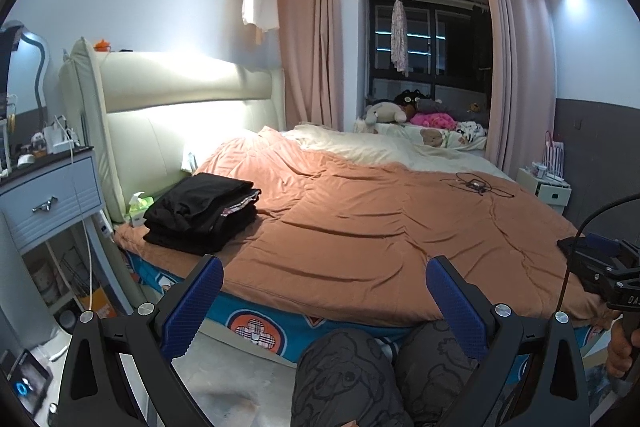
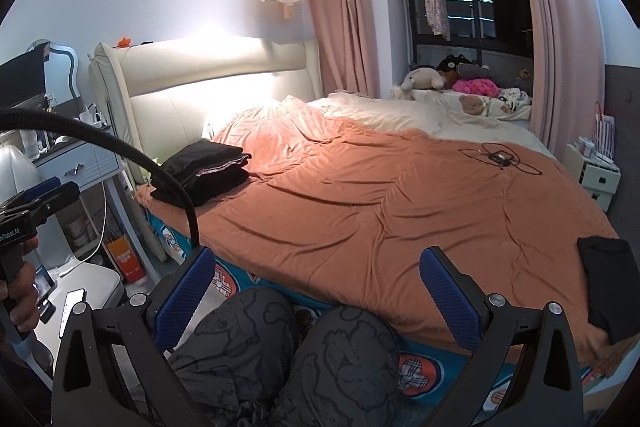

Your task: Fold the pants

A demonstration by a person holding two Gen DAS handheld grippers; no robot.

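A stack of folded black pants (image 1: 204,213) lies on the near left corner of the orange bedspread (image 1: 360,219), close to the headboard; it also shows in the right wrist view (image 2: 204,171). Another folded black garment (image 2: 610,291) lies at the bed's near right edge. My left gripper (image 1: 324,291) is open and empty, held in front of the bed's near edge. My right gripper (image 2: 316,283) is open and empty, also off the bed edge, above the person's knees (image 2: 288,355).
A black cable with a small device (image 1: 476,185) lies on the bedspread's far right. A cream blanket (image 1: 360,147) and plush toys (image 1: 404,111) are at the far side. A nightstand (image 1: 48,195) stands left of the bed, a white cabinet (image 1: 546,187) at the right.
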